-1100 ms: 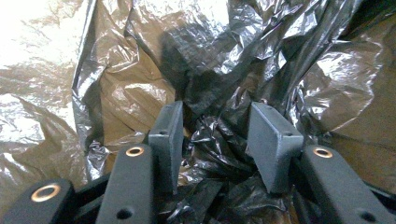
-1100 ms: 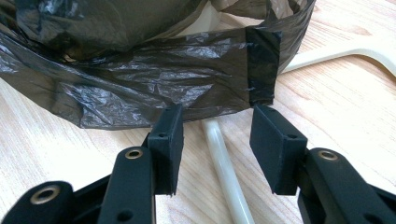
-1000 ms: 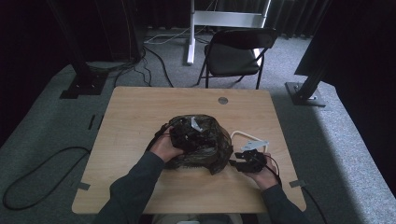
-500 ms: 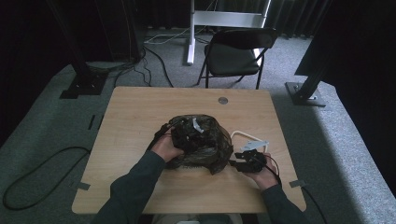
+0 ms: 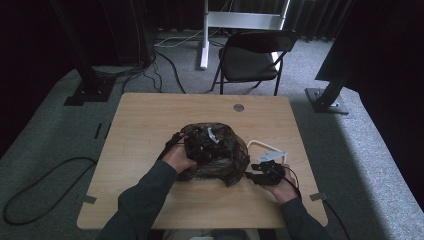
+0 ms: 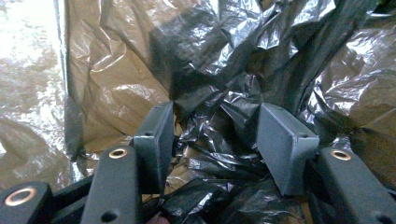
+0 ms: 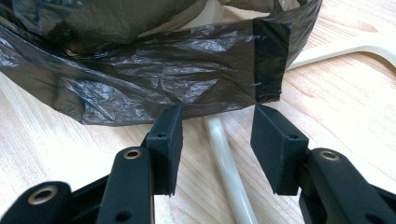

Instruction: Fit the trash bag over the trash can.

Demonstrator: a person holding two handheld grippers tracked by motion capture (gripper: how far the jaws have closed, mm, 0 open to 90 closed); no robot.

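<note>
A crumpled black plastic bag lies heaped in the middle of the wooden table. My left gripper is pushed into the heap from the left. Its jaws have just been opening and stand wide, with loose folds of the bag between them and my left gripper not pressing on the film. My right gripper rests on the table at the bag's right edge, open. In its own view my right gripper faces the bag's hem, and a white rod runs on the table beneath the gap.
The white rod belongs to a white hanger-like frame that lies partly under the bag at the right. A round grommet sits near the table's far edge. Beyond stands a black folding chair, and cables lie on the carpet.
</note>
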